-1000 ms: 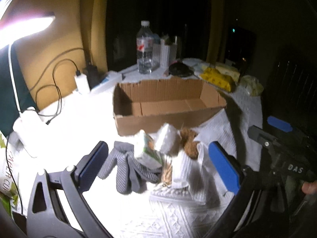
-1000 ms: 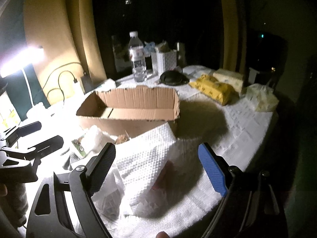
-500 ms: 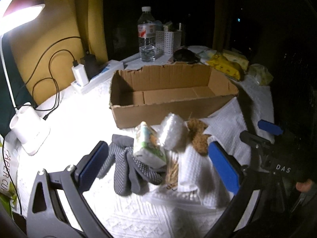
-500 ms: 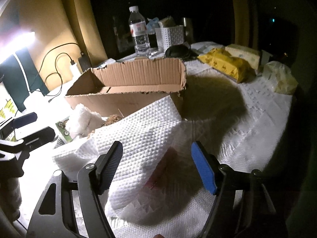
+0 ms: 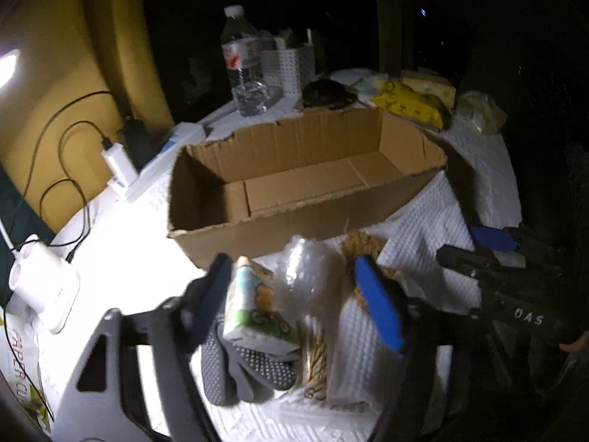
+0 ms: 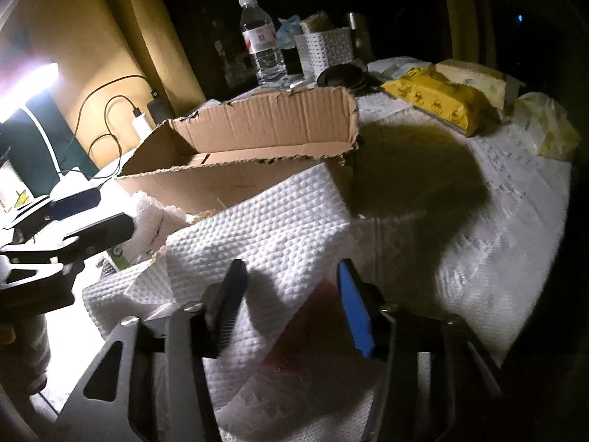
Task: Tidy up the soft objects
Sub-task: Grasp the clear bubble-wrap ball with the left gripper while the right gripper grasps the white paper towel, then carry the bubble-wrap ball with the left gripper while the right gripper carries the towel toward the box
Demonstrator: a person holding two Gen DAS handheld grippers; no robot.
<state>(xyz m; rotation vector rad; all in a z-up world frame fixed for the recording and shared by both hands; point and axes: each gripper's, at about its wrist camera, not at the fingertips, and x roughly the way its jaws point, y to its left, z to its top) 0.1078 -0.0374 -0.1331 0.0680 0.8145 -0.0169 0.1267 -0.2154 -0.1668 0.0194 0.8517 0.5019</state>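
An empty open cardboard box stands mid-table; it also shows in the right wrist view. In front of it lies a pile: a printed tissue pack, a clear bubble-wrap bundle, a brown fibrous scrubber, grey dotted gloves and white paper towel. My left gripper is open, its fingers either side of the tissue pack and bubble wrap. My right gripper is open, its fingers straddling a fold of paper towel.
At the back stand a water bottle, a white perforated basket, a black round object and yellow wipe packs. On the left are a power strip with chargers and cables and a white lamp base.
Both grippers have narrowed their jaws and moved forward into the pile. The left one now flanks the tissue pack and bubble wrap; the right one is over the paper towel fold.
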